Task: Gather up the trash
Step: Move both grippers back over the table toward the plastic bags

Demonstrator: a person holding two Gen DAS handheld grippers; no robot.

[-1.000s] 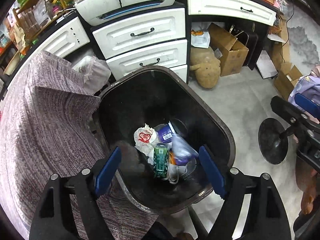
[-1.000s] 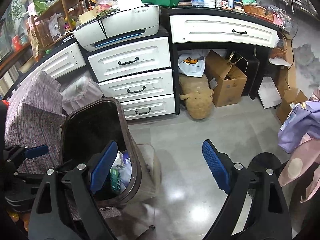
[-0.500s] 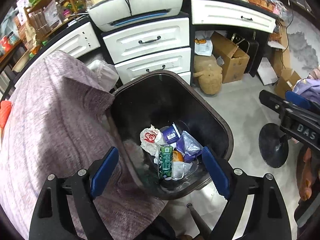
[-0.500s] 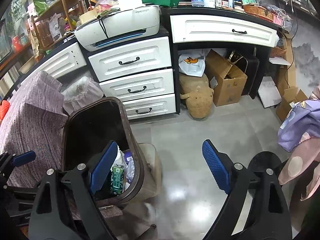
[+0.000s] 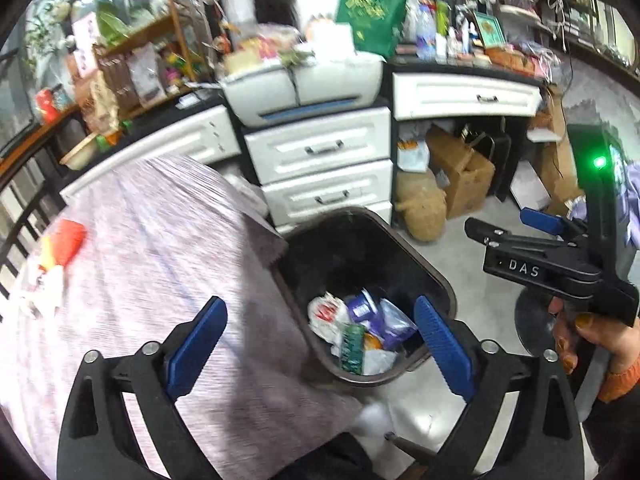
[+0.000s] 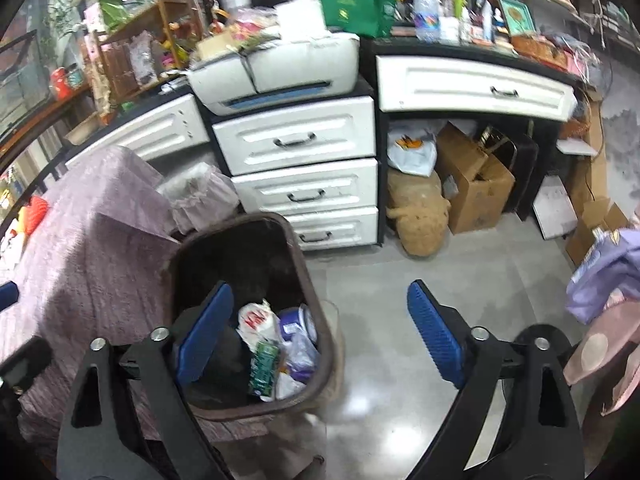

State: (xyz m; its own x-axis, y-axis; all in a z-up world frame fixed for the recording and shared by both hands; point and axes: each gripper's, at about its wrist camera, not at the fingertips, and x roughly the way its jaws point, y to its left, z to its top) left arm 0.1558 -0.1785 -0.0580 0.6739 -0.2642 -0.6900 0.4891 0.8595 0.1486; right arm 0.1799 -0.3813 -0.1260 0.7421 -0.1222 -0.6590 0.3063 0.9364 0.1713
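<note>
Brown plastic, the bin (image 5: 362,276) stands on the floor beside the cloth-covered surface (image 5: 160,248), with the trash (image 5: 360,332) piled inside. Your left claw (image 5: 320,340) has just been opening and gapes wide, empty, above it. Your right claw (image 6: 316,332) spreads wide too, empty.

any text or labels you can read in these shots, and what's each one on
"DAS": white letters on the black body of the right gripper, seen from the left wrist view.
Gold print on the green bag: blurred, unreadable.
Red mark on the white wrapper and print on the green carton in the bin: too small.
</note>
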